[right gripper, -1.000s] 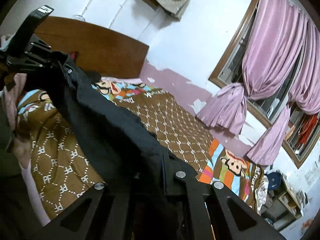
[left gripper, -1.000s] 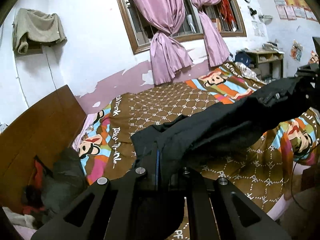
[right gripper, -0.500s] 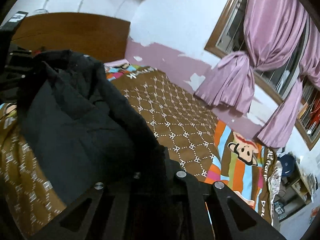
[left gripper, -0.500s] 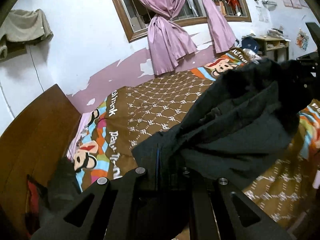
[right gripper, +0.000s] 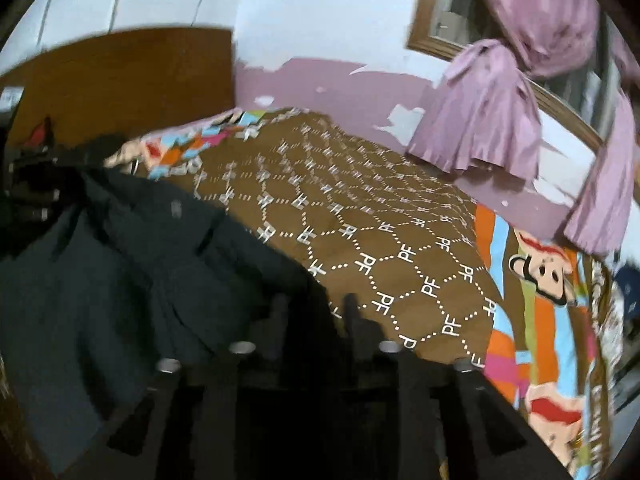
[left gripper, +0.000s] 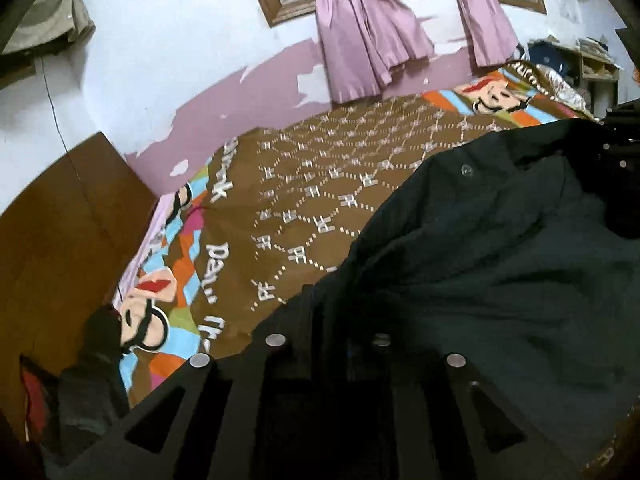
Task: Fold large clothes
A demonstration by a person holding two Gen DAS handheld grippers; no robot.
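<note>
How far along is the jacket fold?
Done: the black jacket lies on the bedspread. In hand: both claws have just been opening. The right claw stands open at the jacket's edge. The left claw has cloth between barely parted fingers, and it is unclear whether it grips. Left: no neat fold shows yet, so the folding looks mostly ahead.

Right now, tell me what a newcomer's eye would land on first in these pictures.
The black jacket dominates, spread over the near side of the bed between the two claws. Under it runs the brown patterned bedspread with bright cartoon-monkey borders, reaching back to the peeling purple wall. Knotted pink curtains hang at the window above the bed's far side, and a wooden headboard closes off one end.
</note>
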